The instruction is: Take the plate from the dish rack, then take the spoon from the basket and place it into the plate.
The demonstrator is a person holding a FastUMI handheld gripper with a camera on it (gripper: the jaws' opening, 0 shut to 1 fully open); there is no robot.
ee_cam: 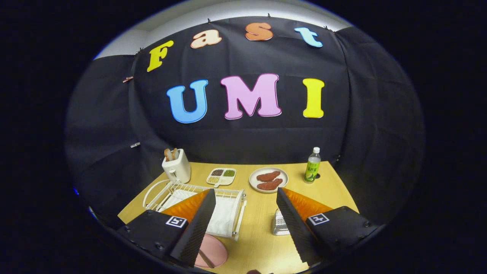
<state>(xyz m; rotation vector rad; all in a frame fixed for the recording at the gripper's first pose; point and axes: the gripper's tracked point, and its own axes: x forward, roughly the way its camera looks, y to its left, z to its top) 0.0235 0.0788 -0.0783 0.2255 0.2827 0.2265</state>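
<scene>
Hovering wide open and empty, gripper (pixel 245 220) raised for overview, pink plate (pixel 213 251) already down at 7 o'clock with spoon (pixel 206 259) apparently on it, dish rack (pixel 232 213) at 10, basket (pixel 280 224) at 3.

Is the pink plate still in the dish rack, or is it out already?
Out. The pink plate lies flat on the table, just in front of the dish rack, beside a finger of the open gripper, which holds nothing.

gripper (pixel 246 198) held level, pointing forward; its two fingers (pixel 198 224) spread wide apart (nothing gripped between them).
</scene>
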